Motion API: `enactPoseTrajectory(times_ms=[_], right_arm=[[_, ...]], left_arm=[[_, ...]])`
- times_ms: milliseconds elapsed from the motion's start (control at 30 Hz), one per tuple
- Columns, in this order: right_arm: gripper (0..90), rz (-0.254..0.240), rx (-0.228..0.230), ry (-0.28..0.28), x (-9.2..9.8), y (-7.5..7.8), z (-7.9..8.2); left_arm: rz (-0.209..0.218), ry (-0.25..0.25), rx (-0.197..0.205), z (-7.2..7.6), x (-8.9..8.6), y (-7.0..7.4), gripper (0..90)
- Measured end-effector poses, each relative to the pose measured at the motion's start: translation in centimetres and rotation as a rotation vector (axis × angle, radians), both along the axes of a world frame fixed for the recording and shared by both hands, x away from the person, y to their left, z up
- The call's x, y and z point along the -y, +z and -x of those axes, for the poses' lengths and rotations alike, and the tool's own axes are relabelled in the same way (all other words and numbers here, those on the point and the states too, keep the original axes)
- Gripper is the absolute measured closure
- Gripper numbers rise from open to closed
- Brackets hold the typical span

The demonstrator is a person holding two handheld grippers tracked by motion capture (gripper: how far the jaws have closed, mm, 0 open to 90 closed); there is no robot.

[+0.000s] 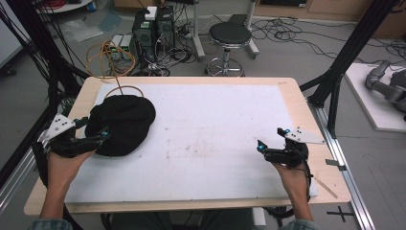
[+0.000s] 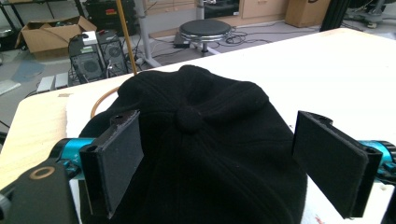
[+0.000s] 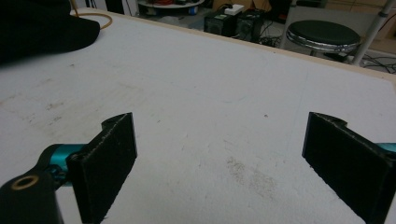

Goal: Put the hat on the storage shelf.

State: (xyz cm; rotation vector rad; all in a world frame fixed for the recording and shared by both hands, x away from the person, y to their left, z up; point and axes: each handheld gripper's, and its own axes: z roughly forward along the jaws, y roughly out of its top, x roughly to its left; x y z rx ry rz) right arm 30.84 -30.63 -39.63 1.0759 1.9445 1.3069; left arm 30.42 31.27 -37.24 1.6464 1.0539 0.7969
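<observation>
Lying near the left edge of the white-topped wooden table (image 1: 201,143): soft black fabric cap (image 1: 122,123). Left gripper (image 2: 233,158) spread wide, jaws flanking the cap's crown, contact not discernible. Right gripper (image 3: 243,163) equally wide apart near the right edge, above bare surface, holding nothing.

Matt black cloth cap (image 2: 205,154)

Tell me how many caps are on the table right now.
1: a black cap at the table's far left, just ahead of the open left gripper. The right gripper hovers open over bare board.
</observation>
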Motion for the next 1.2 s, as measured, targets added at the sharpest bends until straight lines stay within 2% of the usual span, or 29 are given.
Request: enactPoseTrajectory(times_ms=[233, 500, 600, 967, 1200], right_arm=[[9.7, 0.004, -0.001, 0.000, 0.0, 0.0, 0.4], [9.7, 0.009, 0.000, 0.001, -0.1, -0.1, 0.6], [9.7, 0.012, 0.005, 0.003, -0.1, -0.1, 0.7], [9.7, 0.017, -0.003, 0.009, -0.3, -0.1, 0.9], [9.7, 0.013, -0.001, 0.002, 0.0, 0.0, 1.1]], left_arm=[[-0.001, 0.017, -0.018, -1.5, -0.2, -1.0, 17.1], [-0.009, 0.062, 0.016, -2.5, -0.5, -1.4, 17.1], [-0.004, 0.062, 0.011, -2.9, -0.5, -1.6, 17.1], [-0.043, 0.062, -0.005, -4.1, 0.0, -2.6, 17.8], [-0.031, 0.047, -0.029, -4.5, -0.2, -3.4, 25.5]])
